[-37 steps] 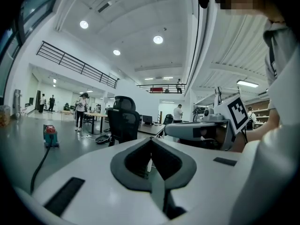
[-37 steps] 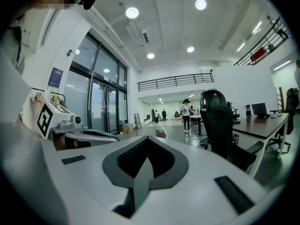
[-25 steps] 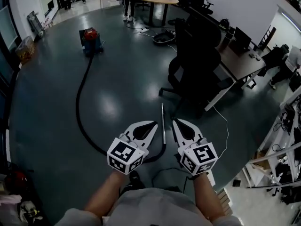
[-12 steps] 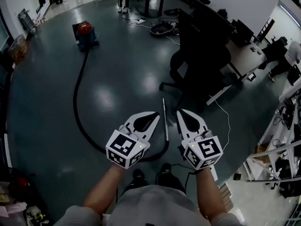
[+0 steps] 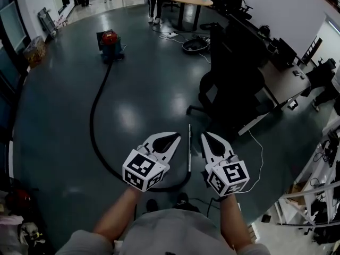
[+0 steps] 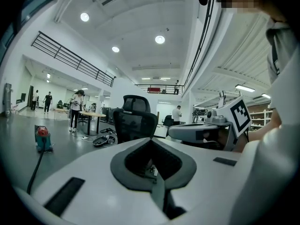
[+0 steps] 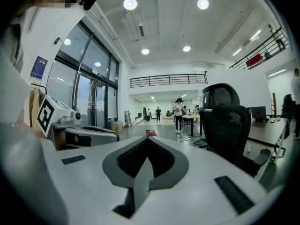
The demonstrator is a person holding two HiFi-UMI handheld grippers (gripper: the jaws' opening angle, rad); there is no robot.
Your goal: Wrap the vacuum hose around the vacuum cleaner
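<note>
A small blue vacuum cleaner (image 5: pixel 110 45) with a red top stands far off on the dark floor. In the left gripper view the vacuum cleaner (image 6: pixel 42 138) shows at the left. Its black hose (image 5: pixel 93 122) curves across the floor to a metal wand (image 5: pixel 189 145) lying between my two grippers in the head view. My left gripper (image 5: pixel 176 135) and right gripper (image 5: pixel 204 135) are held side by side above the floor, both shut and empty, well short of the vacuum cleaner.
A black office chair (image 5: pixel 232 92) stands to the right by a desk (image 5: pixel 281 77). A round table (image 5: pixel 183 0) with people near it is at the far end. Cables and a dark object (image 5: pixel 194 44) lie on the floor. Shelving (image 5: pixel 319 195) is at the right.
Both grippers have kept their pose while the person walked; the vacuum cleaner and chair have shifted in the head view. The jaws stayed shut.
</note>
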